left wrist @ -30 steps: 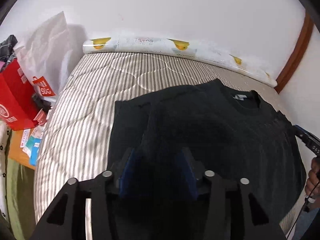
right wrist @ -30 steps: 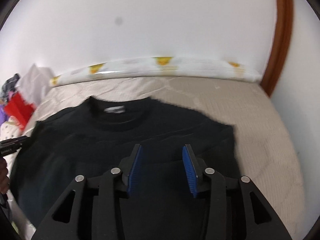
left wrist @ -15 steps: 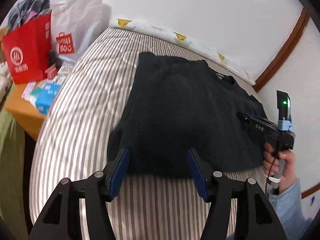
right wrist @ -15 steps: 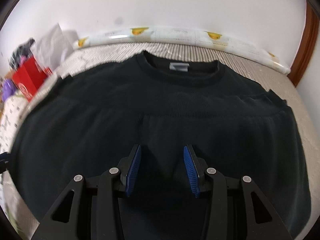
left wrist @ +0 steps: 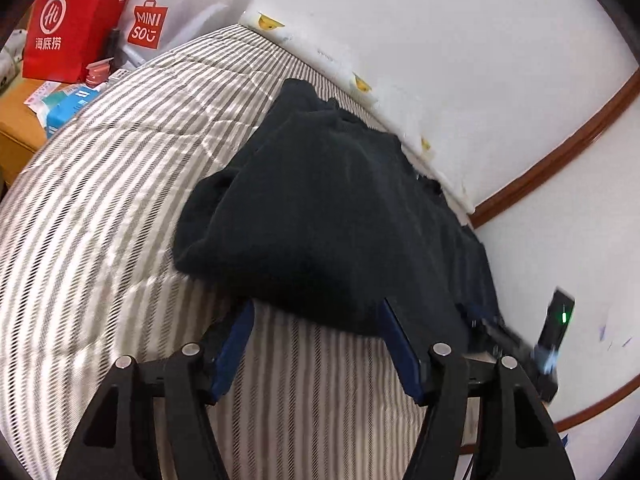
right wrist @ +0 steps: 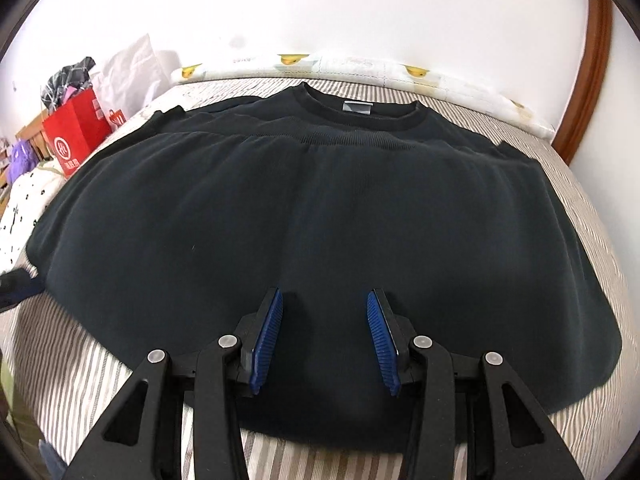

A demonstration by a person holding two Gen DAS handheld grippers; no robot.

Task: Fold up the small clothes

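Observation:
A black sweatshirt [right wrist: 320, 200] lies flat on the striped bed [right wrist: 580, 168], its lower part folded up toward the collar with the grey label [right wrist: 358, 107]. My right gripper [right wrist: 325, 300] hovers open over the near middle of the cloth, with nothing pinched between its blue pads [right wrist: 270, 328]. In the left wrist view the sweatshirt [left wrist: 328, 216] runs away toward the wall. My left gripper [left wrist: 316, 308] sits at its near edge, jaws opening, and the pads [left wrist: 236, 340] straddle the edge without pressing it. The right gripper [left wrist: 516, 344] shows blurred at the right.
A red paper bag [left wrist: 76, 20], a white shopping bag [left wrist: 168, 12] and small boxes [left wrist: 64, 100] crowd a wooden side table left of the bed. A rolled pad with yellow prints [right wrist: 360, 66] lines the white wall. Brown wooden trim [right wrist: 592, 60] stands at the right.
The left gripper drew back off the sweatshirt to its near edge, rolled, and its jaws widened. The right gripper slid from the garment's right side to its middle and sank closer.

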